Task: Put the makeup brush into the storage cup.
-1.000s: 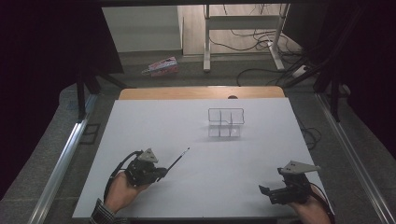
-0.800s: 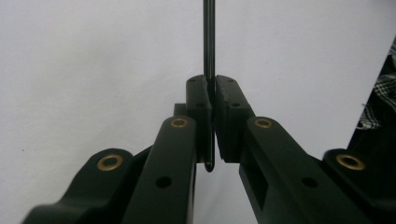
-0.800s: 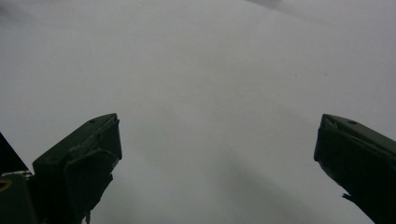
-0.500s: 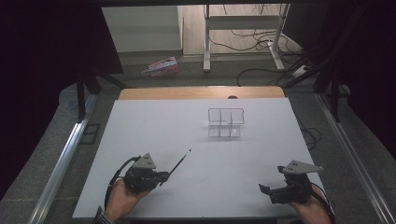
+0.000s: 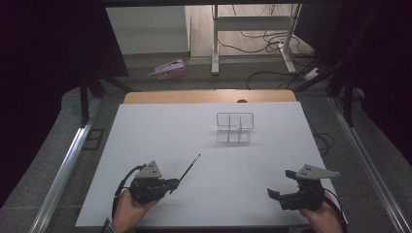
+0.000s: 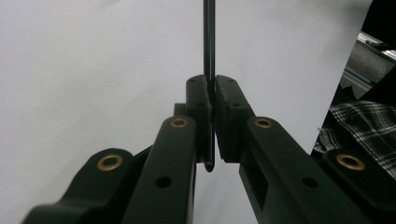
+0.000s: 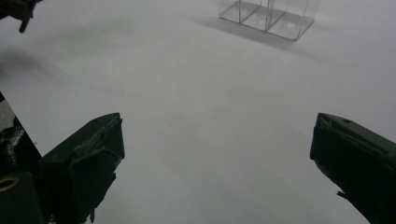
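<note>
A matte white rectangular tabletop (image 5: 160,131) lies over a wooden board whose far edge shows, with grey floor and cables beyond. One thin, straight black rod (image 5: 189,168), smooth, with a small hooked end visible in the left gripper view, is clamped between the flat black pads of the left gripper (image 5: 172,183); its jaws are pressed tight on it, and the rod (image 6: 208,42) runs out past the tips, slanting up and away toward the table's middle. The right gripper (image 5: 278,190), of the same hard black plastic, rests near the table's near right edge with its jaws spread wide and nothing between them. One clear, boxy plastic organiser (image 5: 235,127) with three compartments in its near row stands well apart, farther back.
</note>
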`<state>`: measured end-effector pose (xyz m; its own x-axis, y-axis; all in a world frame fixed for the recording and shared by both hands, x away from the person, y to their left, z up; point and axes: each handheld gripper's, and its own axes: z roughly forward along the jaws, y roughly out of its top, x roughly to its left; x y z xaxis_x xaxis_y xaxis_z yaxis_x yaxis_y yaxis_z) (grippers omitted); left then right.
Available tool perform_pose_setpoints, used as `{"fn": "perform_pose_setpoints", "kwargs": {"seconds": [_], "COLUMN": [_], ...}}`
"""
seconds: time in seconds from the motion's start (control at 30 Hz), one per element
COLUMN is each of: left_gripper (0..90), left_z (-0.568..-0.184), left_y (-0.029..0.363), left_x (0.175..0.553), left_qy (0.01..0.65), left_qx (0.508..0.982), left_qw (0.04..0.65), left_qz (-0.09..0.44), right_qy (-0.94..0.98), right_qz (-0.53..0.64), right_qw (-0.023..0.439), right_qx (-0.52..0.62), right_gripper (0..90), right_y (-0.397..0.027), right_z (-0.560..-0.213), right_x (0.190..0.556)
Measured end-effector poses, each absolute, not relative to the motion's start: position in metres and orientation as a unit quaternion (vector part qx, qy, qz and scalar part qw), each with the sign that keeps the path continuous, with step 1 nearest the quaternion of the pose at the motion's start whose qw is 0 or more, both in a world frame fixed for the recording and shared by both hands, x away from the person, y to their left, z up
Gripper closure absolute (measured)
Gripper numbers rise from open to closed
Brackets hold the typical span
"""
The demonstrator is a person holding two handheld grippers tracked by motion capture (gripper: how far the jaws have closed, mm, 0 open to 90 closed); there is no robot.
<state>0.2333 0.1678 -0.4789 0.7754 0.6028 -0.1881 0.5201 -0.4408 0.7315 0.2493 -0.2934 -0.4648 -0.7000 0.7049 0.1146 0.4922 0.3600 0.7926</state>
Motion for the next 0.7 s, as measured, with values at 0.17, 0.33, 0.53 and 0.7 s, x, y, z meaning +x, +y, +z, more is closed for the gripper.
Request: {"fn": "perform_pose_setpoints", "kwargs": {"seconds": [0.17, 0.33, 0.53, 0.7], "left_gripper": [85.7, 85.7, 85.7, 85.7], "left_z": [-0.477, -0.476, -0.475, -0.474], "left_y": [0.165, 0.163, 0.158, 0.153], "left_x": [0.233, 0.233, 0.234, 0.235], "left_qy": [0.328, 0.322, 0.317, 0.313], "left_qx": [0.841, 0.839, 0.834, 0.83], "left_qw": [0.427, 0.436, 0.449, 0.46], "left_qz": [0.052, 0.05, 0.048, 0.045], "right_qy": [0.806, 0.802, 0.797, 0.793], "right_qz": [0.448, 0.459, 0.476, 0.493], "right_qw": [0.12, 0.102, 0.097, 0.083], "right_qx": [0.366, 0.368, 0.359, 0.347], "right_gripper": [2.3, 0.0, 0.0, 0.0], "right_y": [-0.29, -0.283, -0.275, -0.268], "right_z": [-0.459, -0.457, -0.451, -0.447], "right_x": [0.251, 0.254, 0.257, 0.26]}}
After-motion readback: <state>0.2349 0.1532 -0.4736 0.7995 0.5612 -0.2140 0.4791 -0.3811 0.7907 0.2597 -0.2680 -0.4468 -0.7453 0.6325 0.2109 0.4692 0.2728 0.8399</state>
